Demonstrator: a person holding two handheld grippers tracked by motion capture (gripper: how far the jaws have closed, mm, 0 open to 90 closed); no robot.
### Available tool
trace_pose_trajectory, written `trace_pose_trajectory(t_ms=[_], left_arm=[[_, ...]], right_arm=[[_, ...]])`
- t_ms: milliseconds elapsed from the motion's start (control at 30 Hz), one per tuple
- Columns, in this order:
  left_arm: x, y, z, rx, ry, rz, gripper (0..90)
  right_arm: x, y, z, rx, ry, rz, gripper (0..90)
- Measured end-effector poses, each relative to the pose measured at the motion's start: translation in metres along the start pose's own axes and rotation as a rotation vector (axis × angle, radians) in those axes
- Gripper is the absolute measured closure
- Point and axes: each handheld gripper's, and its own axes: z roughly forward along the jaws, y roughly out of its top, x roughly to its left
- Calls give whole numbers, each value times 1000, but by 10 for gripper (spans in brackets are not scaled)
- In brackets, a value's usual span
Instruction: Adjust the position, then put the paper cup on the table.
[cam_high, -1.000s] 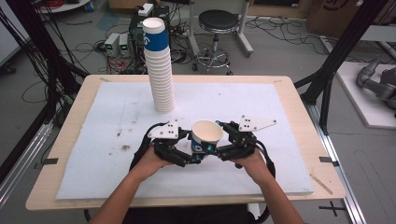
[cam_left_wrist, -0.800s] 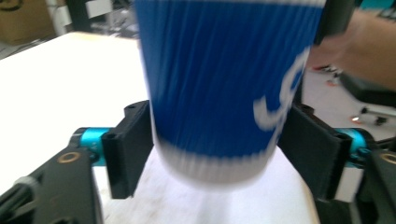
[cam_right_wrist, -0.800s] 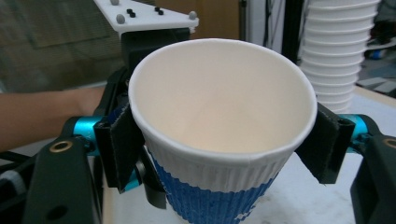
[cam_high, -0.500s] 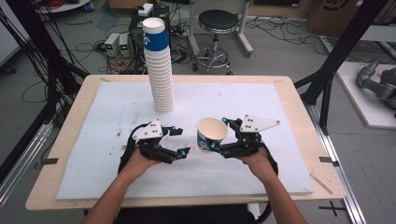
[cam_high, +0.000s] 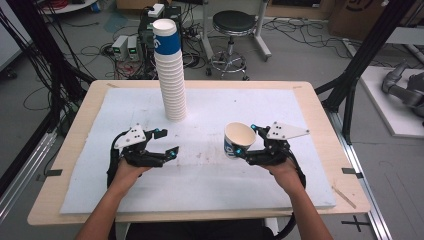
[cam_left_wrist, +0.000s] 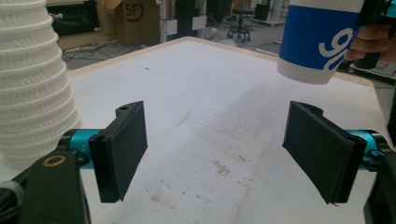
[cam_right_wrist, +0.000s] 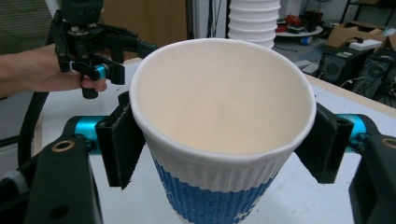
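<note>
I have the paper cup (cam_high: 238, 140) clamped in my right gripper (cam_high: 245, 140), one black jaw pressed against each side of it just below the rim. It is white inside with a blue printed band around its ribbed wall, and in the right gripper view it sits mouth up, tipped a little toward the camera. From the high view the cup is on the right half of the white mat (cam_high: 210, 185), in front of my right hand (cam_high: 282, 167); in the left gripper view its white base hangs clear of the mat, so I read it as held off the surface.

My left gripper (cam_high: 166, 142) is well apart from the cup, over the left half of the mat, with its jaws spread wide and nothing between them. In the left gripper view I see bare mat in the gap, marked with a few brown specks, and the cup up in the top right corner. My left hand (cam_high: 129, 167) holds that gripper low, though I cannot tell from here whether its jaws touch the mat.

Behind both grippers, toward the far edge of the mat, stands a tall stack of cups (cam_high: 170, 75), upright, its topmost cup showing the same blue band. The mat covers most of a wooden table (cam_high: 320, 115). On the floor beyond the table stands a round black stool (cam_high: 232, 22), among loose cables and electronics boxes
</note>
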Motion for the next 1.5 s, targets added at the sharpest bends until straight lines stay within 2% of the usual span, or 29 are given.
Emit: trace_pose_trajectory(t_ms=[133,600,800,1100,1133,1167,1200,1300,1500], left_arm=[[0,0,0,0,9,-2,214],[3,-1,-3,-11,9,-9,214],[6,-2,-4,-14,19,-19,214],[13,-5,-13,-12,54,-36,214],[15,-5,-15,-8,65,-37,214],[15,-5,-15,-8,65,-37,214],[16,-5,-16,-6,70,-39,214],[18,-6,-19,-2,78,-39,214],[23,-10,-25,3,99,-49,215]], right_arm=[[-3,-2,-4,-4,-12,15,255],[-5,-4,-7,0,-24,21,255],[-9,-7,-10,2,-46,28,255],[-30,-15,-7,21,-139,62,255],[-36,-17,-2,34,-164,70,255],[-36,-17,-2,34,-164,70,255],[-43,-20,2,60,-191,81,255],[-54,-26,8,91,-227,99,255],[-65,-35,12,122,-276,124,255]])
